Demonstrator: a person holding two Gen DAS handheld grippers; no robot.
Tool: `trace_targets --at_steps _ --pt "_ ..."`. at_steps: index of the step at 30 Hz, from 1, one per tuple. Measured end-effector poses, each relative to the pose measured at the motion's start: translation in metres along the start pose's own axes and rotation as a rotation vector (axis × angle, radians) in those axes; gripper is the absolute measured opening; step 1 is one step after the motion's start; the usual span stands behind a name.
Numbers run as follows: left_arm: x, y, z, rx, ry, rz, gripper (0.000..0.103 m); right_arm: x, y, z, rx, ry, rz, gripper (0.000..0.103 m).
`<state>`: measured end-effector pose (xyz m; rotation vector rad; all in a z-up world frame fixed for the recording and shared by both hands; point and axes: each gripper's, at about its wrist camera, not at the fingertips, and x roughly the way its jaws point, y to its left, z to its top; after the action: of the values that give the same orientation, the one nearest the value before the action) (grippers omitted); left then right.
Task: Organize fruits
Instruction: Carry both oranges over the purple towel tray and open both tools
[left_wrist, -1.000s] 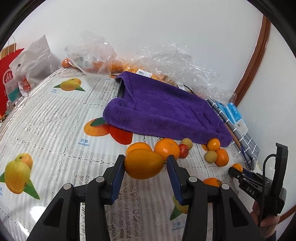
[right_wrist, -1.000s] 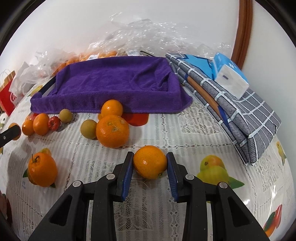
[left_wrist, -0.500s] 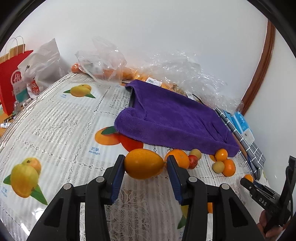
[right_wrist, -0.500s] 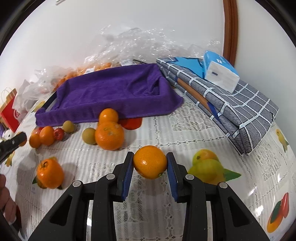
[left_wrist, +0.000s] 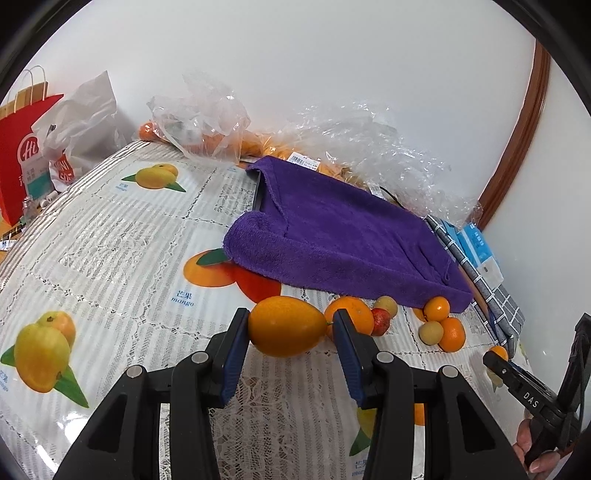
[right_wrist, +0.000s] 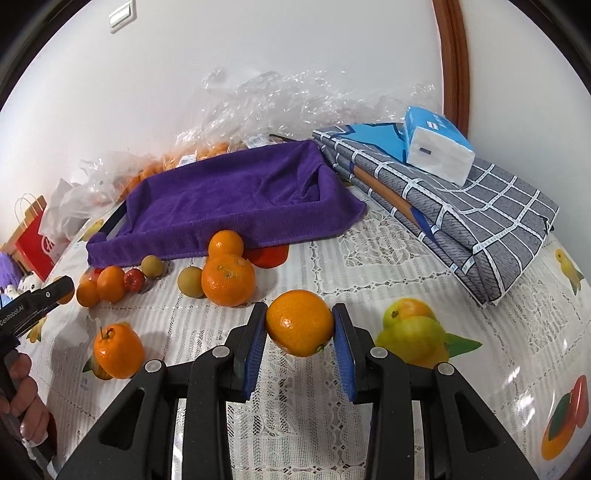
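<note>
Left gripper (left_wrist: 290, 326) clamps a mango (left_wrist: 286, 325), right gripper (right_wrist: 299, 324) an orange (right_wrist: 299, 322); smooth, rounded skins risk slipping out.

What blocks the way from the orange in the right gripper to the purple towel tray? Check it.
Nothing fixed. The orange is clamped in the right gripper; loose oranges lie before the towel tray, slightly left.

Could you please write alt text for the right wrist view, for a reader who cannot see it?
The right tool grips an orange above a fruit-print tablecloth. Beyond lie loose oranges and a purple towel-lined tray; at right, a tissue pack sits on folded checked fabric.
</note>
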<state>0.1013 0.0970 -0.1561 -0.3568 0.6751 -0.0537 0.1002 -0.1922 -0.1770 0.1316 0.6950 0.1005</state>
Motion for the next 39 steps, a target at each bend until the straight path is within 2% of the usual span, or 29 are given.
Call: trace_targets --at_steps 4,6,10,15,23,27,30,35,39 --pt "-0.003 0.000 0.004 0.005 -0.009 0.007 0.043 0.000 0.001 0.000 0.005 0.002 -0.012 0.035" --pt "-0.005 0.001 0.010 0.002 -0.010 0.013 0.043 -0.002 0.002 0.001 0.013 0.008 0.018 0.035" --pt "-0.011 0.000 0.035 -0.021 -0.036 -0.010 0.043 -0.009 0.014 0.015 -0.029 -0.018 0.028 0.035" --pt "-0.002 -0.010 0.074 -0.011 -0.077 -0.026 0.043 -0.007 0.026 0.051 -0.041 -0.051 0.050 0.035" --pt "0.049 -0.025 0.119 0.006 -0.100 -0.012 0.043 0.026 0.047 0.115 -0.097 -0.110 0.079 0.035" --pt "0.076 -0.029 0.129 0.013 -0.081 0.004 0.043 0.053 0.059 0.135 -0.127 -0.114 0.100 0.035" --pt "0.096 -0.030 0.131 0.024 -0.030 0.000 0.043 0.076 0.063 0.143 -0.137 -0.093 0.110 0.035" --pt "0.113 -0.032 0.120 0.068 0.031 -0.019 0.043 0.110 0.055 0.136 -0.118 -0.037 0.102 0.035" --pt "0.126 -0.033 0.115 0.087 0.098 -0.028 0.043 0.121 0.049 0.128 -0.120 0.000 0.073 0.035"
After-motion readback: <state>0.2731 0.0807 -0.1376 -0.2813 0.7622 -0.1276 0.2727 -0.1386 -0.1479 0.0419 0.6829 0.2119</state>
